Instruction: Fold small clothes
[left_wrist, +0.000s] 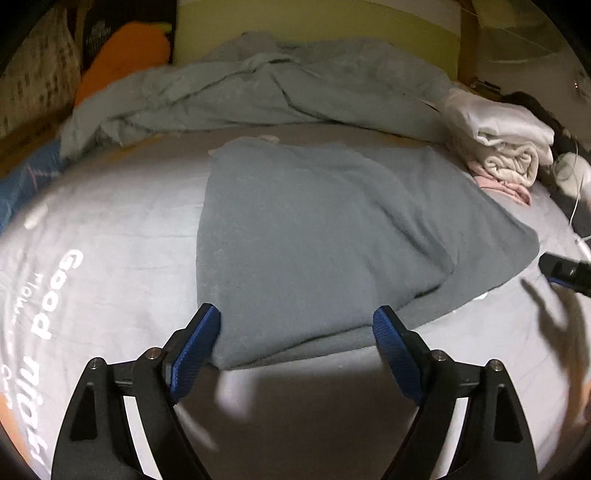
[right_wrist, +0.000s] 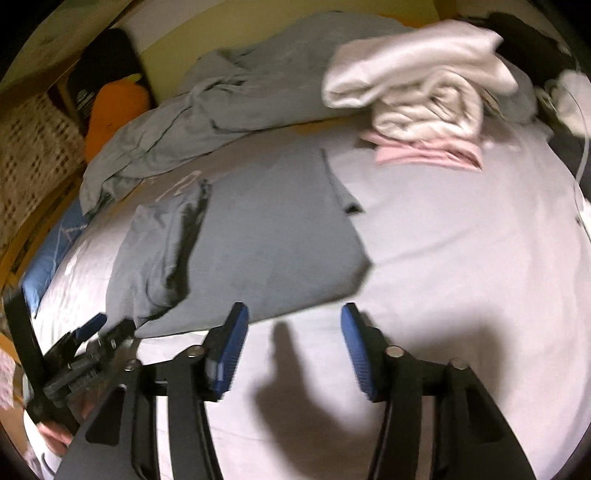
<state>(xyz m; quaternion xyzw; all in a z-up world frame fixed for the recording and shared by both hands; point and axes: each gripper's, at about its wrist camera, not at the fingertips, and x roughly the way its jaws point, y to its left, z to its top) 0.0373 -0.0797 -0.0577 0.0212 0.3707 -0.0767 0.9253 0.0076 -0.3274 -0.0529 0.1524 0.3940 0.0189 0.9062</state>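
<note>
Left wrist view has the left gripper (left_wrist: 295, 332) spread wide around the near edge of the gray shirt (left_wrist: 314, 236), which lies flat on the bed sheet (left_wrist: 110, 229). Only the right wrist view shows the shirt's turned-over sleeve (right_wrist: 166, 251); the right gripper (right_wrist: 293, 336) sits wide apart too, gripping nothing, over bare sheet just beside the shirt's near edge. Folded clothes (right_wrist: 417, 92) sit behind.

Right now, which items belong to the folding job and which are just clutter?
In the job:
- grey garment, spread flat on the bed sheet
- left claw, open at its near hem
- right claw, open

Lying about:
- crumpled grey blanket
- white and pink clothes pile
- orange cushion
- white cable
</note>
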